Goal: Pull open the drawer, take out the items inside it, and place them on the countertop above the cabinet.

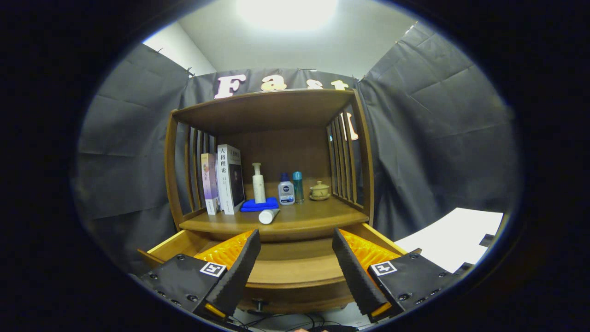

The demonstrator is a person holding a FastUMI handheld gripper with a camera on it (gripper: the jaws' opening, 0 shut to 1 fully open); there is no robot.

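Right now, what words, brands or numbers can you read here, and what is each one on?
"人格理论": on the tall white book on the shelf.
Pink book beside it: lettering too small to read.
Blue-capped bottle: label too blurred to read.
Gripper, open above the open drawer: square coded markers, no words.
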